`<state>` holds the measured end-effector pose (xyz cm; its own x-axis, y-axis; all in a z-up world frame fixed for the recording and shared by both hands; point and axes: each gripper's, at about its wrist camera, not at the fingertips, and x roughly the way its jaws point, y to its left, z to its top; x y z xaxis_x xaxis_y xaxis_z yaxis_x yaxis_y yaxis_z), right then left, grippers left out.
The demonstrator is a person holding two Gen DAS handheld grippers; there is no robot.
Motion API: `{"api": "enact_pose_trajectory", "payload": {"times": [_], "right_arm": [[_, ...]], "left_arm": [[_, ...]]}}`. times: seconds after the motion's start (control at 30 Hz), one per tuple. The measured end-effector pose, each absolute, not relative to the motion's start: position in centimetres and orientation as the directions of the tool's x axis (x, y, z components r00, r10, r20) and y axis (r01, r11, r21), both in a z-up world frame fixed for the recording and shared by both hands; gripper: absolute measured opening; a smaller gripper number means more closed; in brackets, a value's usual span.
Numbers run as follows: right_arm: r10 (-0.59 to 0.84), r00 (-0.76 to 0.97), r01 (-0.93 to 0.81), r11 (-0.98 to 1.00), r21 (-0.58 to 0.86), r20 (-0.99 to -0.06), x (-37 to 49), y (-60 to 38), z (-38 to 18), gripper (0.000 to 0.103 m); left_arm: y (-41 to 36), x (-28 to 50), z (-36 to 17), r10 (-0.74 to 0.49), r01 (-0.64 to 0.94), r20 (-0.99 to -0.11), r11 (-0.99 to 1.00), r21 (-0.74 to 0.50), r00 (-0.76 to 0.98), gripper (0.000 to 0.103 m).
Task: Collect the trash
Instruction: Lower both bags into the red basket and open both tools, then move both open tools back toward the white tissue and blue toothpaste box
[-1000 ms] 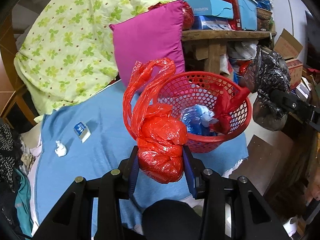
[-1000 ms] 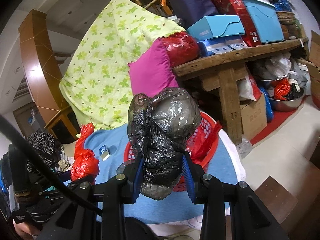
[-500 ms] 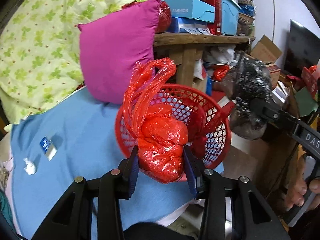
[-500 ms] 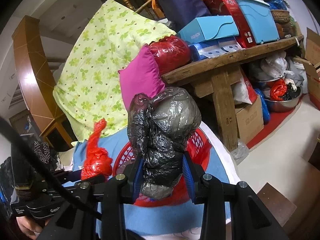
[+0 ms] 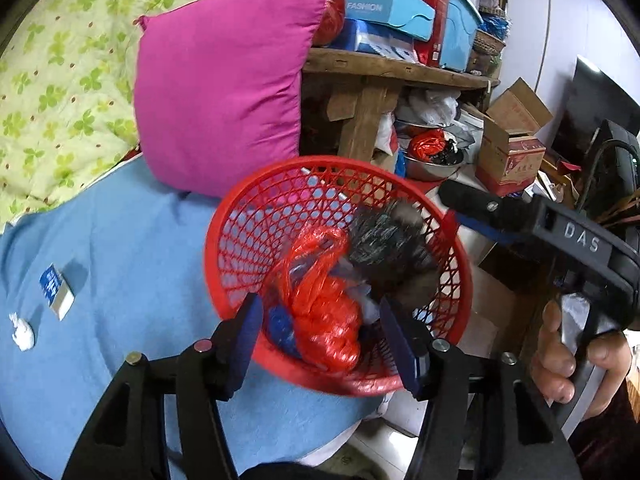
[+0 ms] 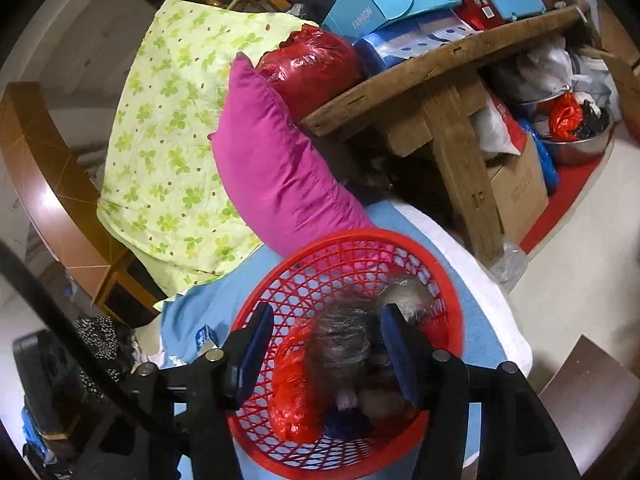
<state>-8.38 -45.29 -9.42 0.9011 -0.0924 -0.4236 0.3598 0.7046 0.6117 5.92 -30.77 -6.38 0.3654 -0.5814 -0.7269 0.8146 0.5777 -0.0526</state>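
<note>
A red mesh basket (image 5: 248, 216) stands on the blue cloth (image 5: 120, 248). A knotted red plastic bag (image 5: 324, 312) lies inside it. A black plastic bag (image 5: 384, 240) is beside the red one, blurred as it drops in. My left gripper (image 5: 322, 340) hangs over the basket's near rim with its jaws opening, and the pads are clear of the red bag below. In the right wrist view, my right gripper (image 6: 326, 336) is over the same basket (image 6: 280, 288). Its jaws are opening too, and the blurred black bag (image 6: 344, 340) is loose between them, beside the red bag (image 6: 296, 396).
A small blue-and-white box (image 5: 56, 296) and a white crumpled tissue (image 5: 22, 332) lie on the cloth at the left. A magenta pillow (image 5: 224, 80) leans behind the basket. A loaded wooden bench (image 5: 380, 68) and cardboard boxes (image 5: 512, 140) crowd the right. A hand (image 5: 560, 356) holds the right gripper.
Both grippers moved over the basket and opened. The red bag left the left jaws and the black bag left the right jaws. Both bags are now in the basket.
</note>
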Motion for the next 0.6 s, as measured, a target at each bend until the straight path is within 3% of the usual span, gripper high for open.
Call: {"api": "enact_pose_trajectory", "payload": {"times": [0.27,0.6], "right_arm": [[-0.122,0.908,0.351,0.745,0.567,-0.402,-10.1,-43.2,-8.2,0.06],[-0.048,0.932,0.24,0.824,0.513,-0.359,-8.2,-36.9,-4.6,0.06]], "left_arm": [[-24.3,5.8,-8.2,-0.556,0.767,-0.728,0.639,-0.066,0.401,0.064],[-13.8,7.2,-10.7,-0.476,0.625,-0.727,0.776,-0.082,0.495,0.064]]}}
